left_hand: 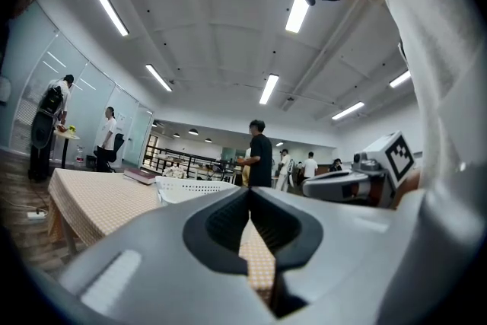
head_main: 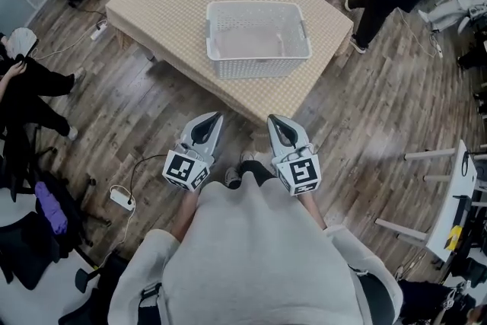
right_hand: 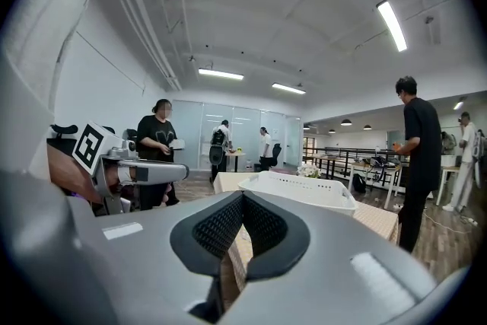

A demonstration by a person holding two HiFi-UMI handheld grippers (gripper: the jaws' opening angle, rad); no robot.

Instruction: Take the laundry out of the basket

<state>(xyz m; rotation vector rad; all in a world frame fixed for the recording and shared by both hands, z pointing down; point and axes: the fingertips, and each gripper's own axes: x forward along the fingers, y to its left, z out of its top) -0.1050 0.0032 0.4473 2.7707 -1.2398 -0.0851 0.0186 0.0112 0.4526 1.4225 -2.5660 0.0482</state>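
The head camera looked steeply down from above onto the table and white laundry basket. Both gripper cameras sat low nearby, facing forward across them.

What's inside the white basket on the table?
The white basket shows something pale and flat at its bottom, maybe white laundry; I cannot tell. Its near wall hides the front edge.

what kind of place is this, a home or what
Probably a shared office or lab rather than a home: long strip lights on the ceiling, glass partition walls, and several people standing about. The cloth-covered table with the white basket looks like a staged setup.
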